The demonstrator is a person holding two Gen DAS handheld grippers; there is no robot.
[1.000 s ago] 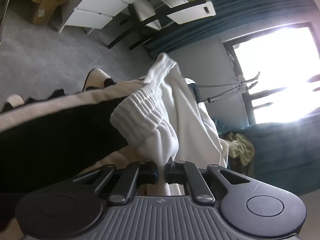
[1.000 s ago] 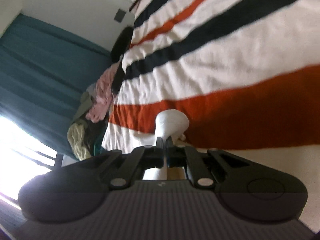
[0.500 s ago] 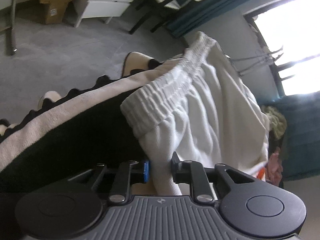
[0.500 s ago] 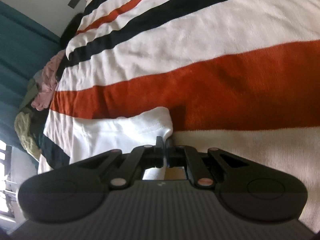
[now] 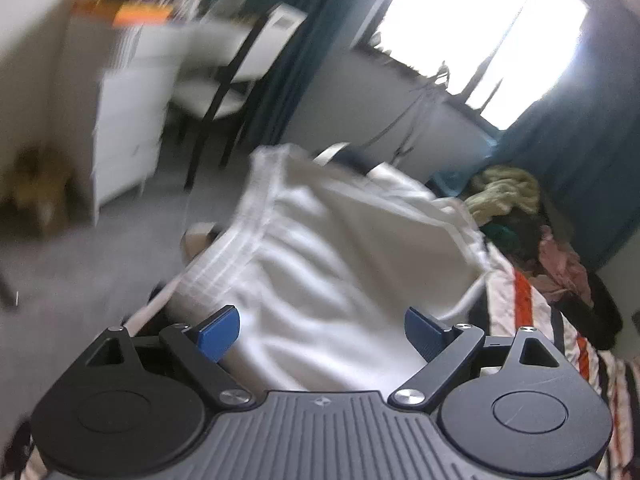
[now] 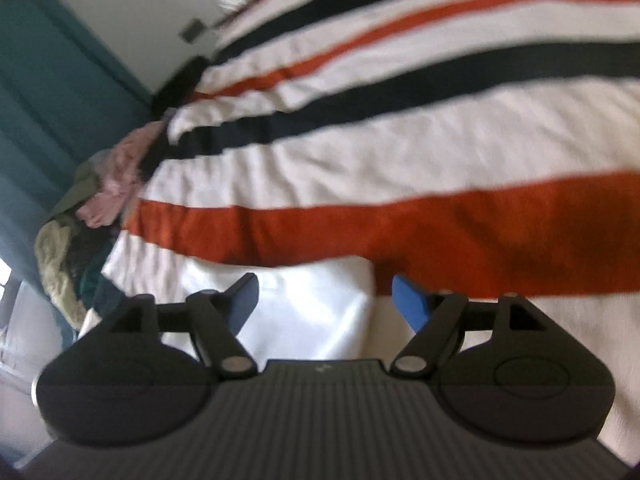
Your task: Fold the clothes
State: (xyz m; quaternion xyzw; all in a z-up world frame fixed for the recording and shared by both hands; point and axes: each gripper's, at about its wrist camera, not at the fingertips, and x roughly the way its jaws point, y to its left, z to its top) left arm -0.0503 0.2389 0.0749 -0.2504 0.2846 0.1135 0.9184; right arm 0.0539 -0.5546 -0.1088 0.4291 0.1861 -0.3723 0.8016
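A white garment with an elastic waistband (image 5: 332,240) lies on the striped bed, its waistband along the bed's edge. My left gripper (image 5: 322,330) is open just above it, blue pads wide apart, holding nothing. In the right wrist view the garment's other end (image 6: 316,304) lies flat on the blanket. My right gripper (image 6: 324,300) is open over that end, one blue pad (image 6: 410,300) just past the cloth's edge.
The bed has a blanket with orange, black and white stripes (image 6: 400,152). A heap of other clothes (image 5: 520,216) lies at its far side by teal curtains; it also shows in the right wrist view (image 6: 92,208). A white drawer unit (image 5: 124,112) and a chair (image 5: 232,80) stand on the grey carpet.
Both grippers have opened and let go of the white garment, which now lies on the bed. Both views have swung and pulled back a little.
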